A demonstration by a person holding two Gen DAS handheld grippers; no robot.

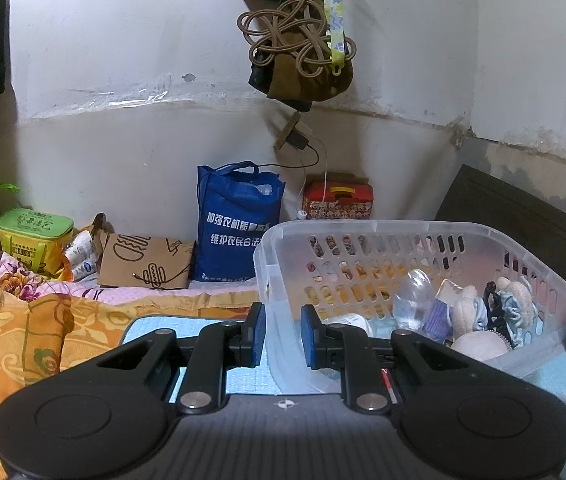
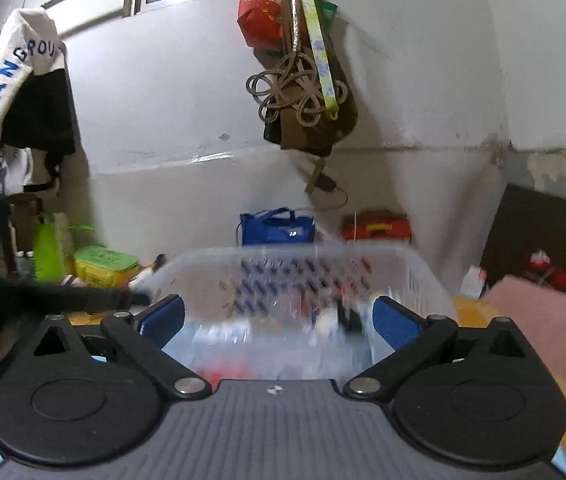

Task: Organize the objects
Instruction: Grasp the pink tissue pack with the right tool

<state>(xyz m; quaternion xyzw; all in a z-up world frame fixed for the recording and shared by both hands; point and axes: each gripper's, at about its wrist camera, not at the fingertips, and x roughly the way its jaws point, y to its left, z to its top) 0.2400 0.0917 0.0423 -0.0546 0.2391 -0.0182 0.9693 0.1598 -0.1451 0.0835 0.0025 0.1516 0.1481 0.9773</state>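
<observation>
A clear plastic basket (image 1: 387, 232) with slotted walls sits on a light blue mat (image 1: 151, 326) on the bed. It holds several small items: a clear bottle (image 1: 413, 298), white plush pieces (image 1: 469, 304) and a black hair tie (image 1: 493, 312). My left gripper (image 1: 282, 332) has its blue pads on either side of the basket's near left wall, closed on it. In the right wrist view the basket (image 2: 303, 256) is blurred, straight ahead. My right gripper (image 2: 279, 320) is open wide and empty, just before the basket's near rim.
A blue tote bag (image 1: 235, 224), a red box (image 1: 339, 200), a brown paper bag (image 1: 145, 262) and a green-lidded tin (image 1: 35, 236) line the wall. Orange floral bedding (image 1: 23, 340) lies left. Bags and cord (image 1: 303, 40) hang above. A pink cloth (image 2: 543, 320) lies right.
</observation>
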